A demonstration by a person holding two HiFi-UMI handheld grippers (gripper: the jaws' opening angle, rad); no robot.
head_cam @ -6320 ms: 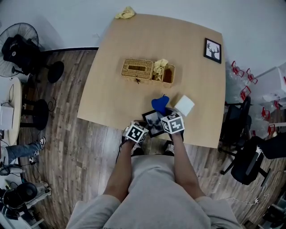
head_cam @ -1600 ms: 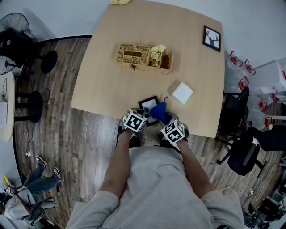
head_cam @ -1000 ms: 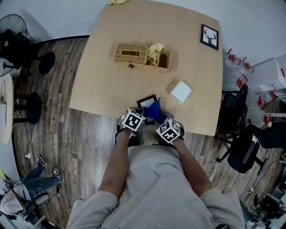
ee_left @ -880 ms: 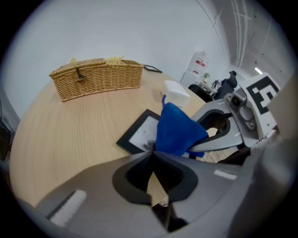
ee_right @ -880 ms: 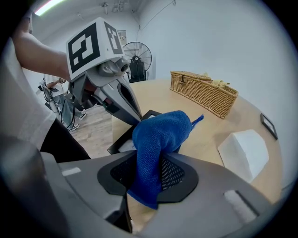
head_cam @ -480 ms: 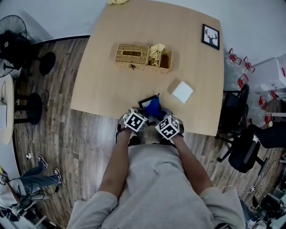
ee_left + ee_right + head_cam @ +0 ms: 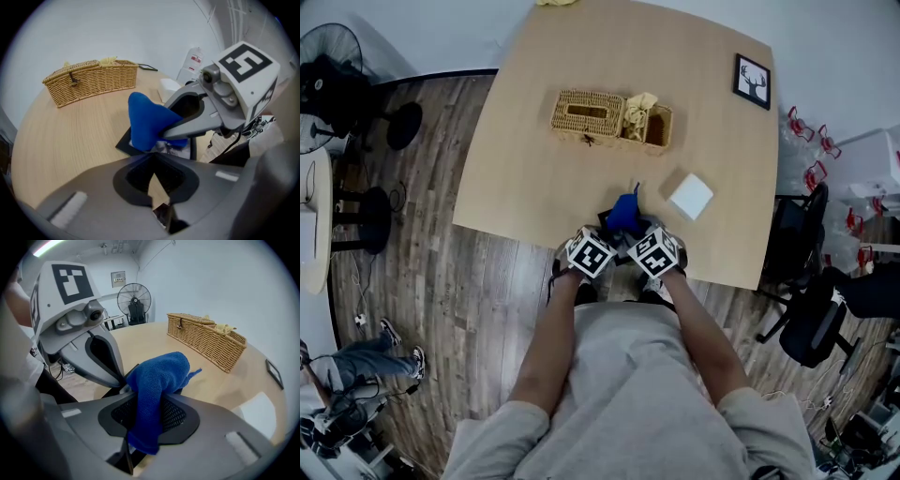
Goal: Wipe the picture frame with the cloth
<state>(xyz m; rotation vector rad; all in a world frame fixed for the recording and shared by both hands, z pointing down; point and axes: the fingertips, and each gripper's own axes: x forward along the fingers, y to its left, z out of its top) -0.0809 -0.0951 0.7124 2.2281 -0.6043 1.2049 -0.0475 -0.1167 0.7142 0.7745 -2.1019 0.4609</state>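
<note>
A small black picture frame (image 7: 606, 221) lies at the table's near edge, mostly hidden under a blue cloth (image 7: 625, 212). My right gripper (image 7: 639, 232) is shut on that cloth (image 7: 157, 376), which drapes out of its jaws and rests on the frame. My left gripper (image 7: 605, 239) is shut on the frame's near edge; in the left gripper view the frame's black corner (image 7: 125, 144) shows under the cloth (image 7: 145, 119). The two grippers stand side by side, almost touching. A second framed picture (image 7: 753, 82) lies at the far right corner.
A wicker basket (image 7: 589, 115) with an open compartment stands mid-table. A white square pad (image 7: 691, 197) lies right of the grippers. A yellow cloth (image 7: 555, 3) sits at the far edge. Office chairs (image 7: 811, 328) stand to the right, a fan (image 7: 328, 70) to the left.
My right gripper has carried the blue cloth leftward and away from me across the frame, closing in on the left gripper. The left gripper has kept its hold at the frame's edge.
</note>
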